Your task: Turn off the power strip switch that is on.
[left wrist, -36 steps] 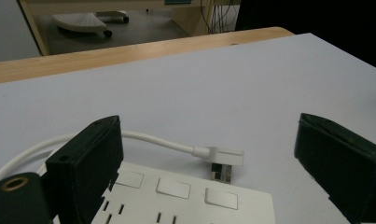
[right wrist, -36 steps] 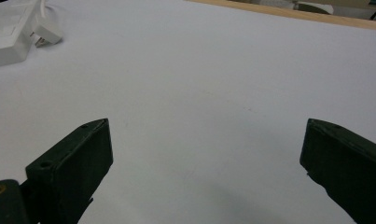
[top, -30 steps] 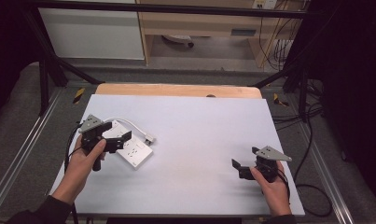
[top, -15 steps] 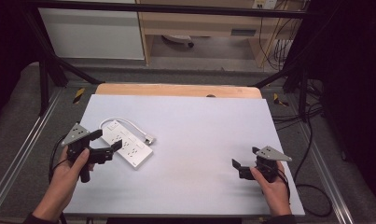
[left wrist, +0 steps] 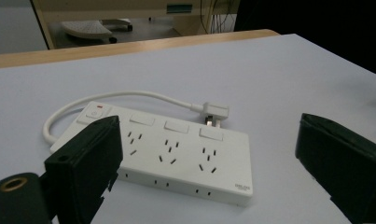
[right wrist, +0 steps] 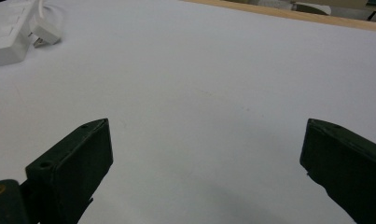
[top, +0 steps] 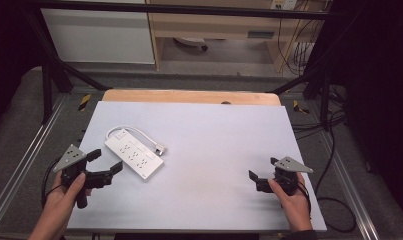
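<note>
A white power strip [top: 134,155] lies flat on the left half of the white table [top: 214,135], its cable looped behind it and its plug [top: 160,149] resting at its right. My left gripper [top: 106,161] hovers just left of and in front of the strip, open and empty. In the left gripper view the strip [left wrist: 176,154] lies a short way ahead between the spread jaws, with the plug [left wrist: 216,113] behind it. My right gripper [top: 262,168] stands open and empty at the front right, facing bare table [right wrist: 204,93]; the strip [right wrist: 6,37] shows far off at top left.
A wooden strip [top: 189,96] edges the table's far side. Metal frame rails [top: 19,165] run along both sides, and cables [top: 309,125] trail on the floor to the right. A cabinet [top: 96,35] and shelving stand beyond the table.
My left gripper has drawn back from over the power strip toward the front left corner of the table and now stands off it. The right gripper has stayed put.
</note>
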`<state>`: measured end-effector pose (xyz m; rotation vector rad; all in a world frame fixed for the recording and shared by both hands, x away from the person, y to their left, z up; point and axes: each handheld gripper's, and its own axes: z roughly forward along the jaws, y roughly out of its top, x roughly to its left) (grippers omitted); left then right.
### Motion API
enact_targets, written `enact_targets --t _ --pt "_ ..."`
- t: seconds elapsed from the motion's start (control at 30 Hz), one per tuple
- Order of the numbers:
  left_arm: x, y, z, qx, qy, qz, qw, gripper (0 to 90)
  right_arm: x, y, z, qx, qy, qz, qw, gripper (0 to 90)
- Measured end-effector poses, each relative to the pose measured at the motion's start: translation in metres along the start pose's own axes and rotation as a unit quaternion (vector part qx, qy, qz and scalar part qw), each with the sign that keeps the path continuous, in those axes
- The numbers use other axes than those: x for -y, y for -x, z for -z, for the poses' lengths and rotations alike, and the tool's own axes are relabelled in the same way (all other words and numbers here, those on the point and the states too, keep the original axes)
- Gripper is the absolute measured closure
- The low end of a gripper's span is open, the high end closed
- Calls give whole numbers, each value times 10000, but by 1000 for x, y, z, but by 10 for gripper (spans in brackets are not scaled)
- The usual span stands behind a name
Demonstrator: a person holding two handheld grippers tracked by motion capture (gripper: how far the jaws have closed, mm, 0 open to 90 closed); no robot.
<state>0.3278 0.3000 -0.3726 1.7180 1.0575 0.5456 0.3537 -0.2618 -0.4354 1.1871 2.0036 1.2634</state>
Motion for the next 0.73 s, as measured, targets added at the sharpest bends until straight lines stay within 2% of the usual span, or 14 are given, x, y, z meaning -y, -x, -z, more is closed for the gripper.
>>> enact_targets --t 0.3,0.6,0.67,0.73 --pt "17 -2 4 27 -92 -59 9999 71 0 0 0 8 -24 18 10000 28" --pt "46 -5 1 -11 -324 128 9994 72 1 1 -1 43 -63 16 10000 26" --pt "53 -6 1 -26 -427 78 9991 73 2 1 -3 89 -155 5 9998 26" --pt "58 -6 -1 -49 -496 78 9987 75 5 3 -7 221 -381 15 9990 27"
